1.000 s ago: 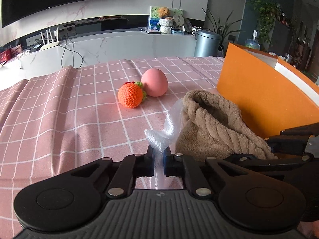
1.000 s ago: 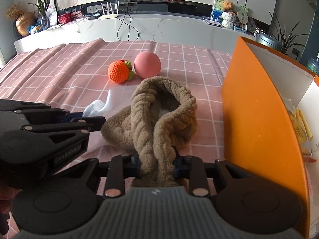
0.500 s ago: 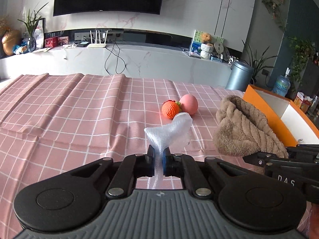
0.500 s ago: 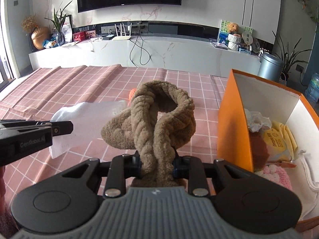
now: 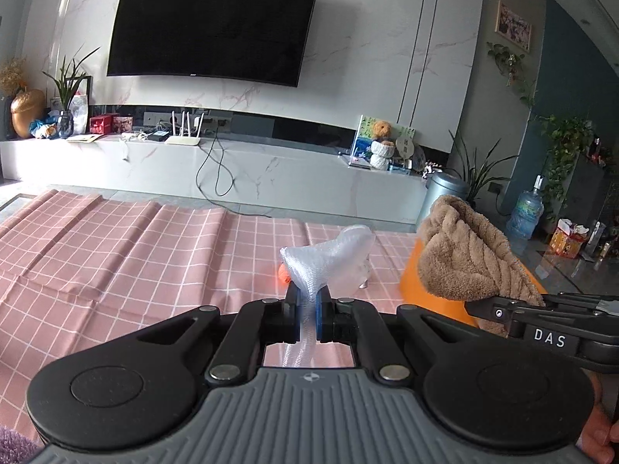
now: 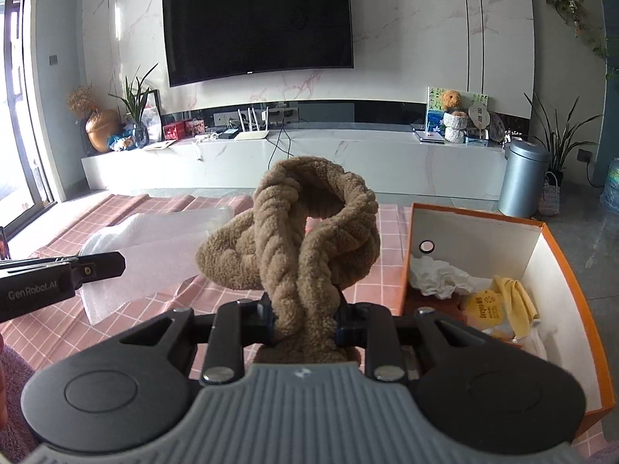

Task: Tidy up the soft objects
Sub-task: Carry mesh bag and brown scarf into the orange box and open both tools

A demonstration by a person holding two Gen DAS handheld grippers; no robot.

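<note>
So the brown knit hat (image 6: 305, 239) is up off the table, with the right gripper (image 6: 303, 324) pinching a bunched fold of its thick cable-knit brim, which makes sense since that's the one chunky bit that won't slip out of two narrow pads. It droops forward in a floppy loop, held just left of the orange box (image 6: 572, 309), which I'd guess is where it's headed since that box already has soft stuff in it: a crumpled white cloth (image 6: 437, 278), a yellow cloth (image 6: 514, 301) and a yellow pouch (image 6: 483, 305) with printing I can't really read at this angle. The left gripper (image 5: 307, 315) has its fingers squeezed nearly together on a thin twist of the sheer white mesh bag (image 5: 329, 259), and the rest of the bag fans out above the pads and hangs to the side, so it's lifted clear of the pink checked tablecloth (image 5: 135, 263) too. Both things being carried at once probably saves a trip to the box. A bit of the orange crochet toy (image 5: 283, 273) peeks out behind the mesh, left on the table. Writing-wise: the side of the left gripper says "GenRobot.AI" in the right wrist view, and the side of the right gripper shows "DAS" in the left wrist view. There's a tiny logo under the wall TV (image 6: 255, 23) but it's too small to make out.
</note>
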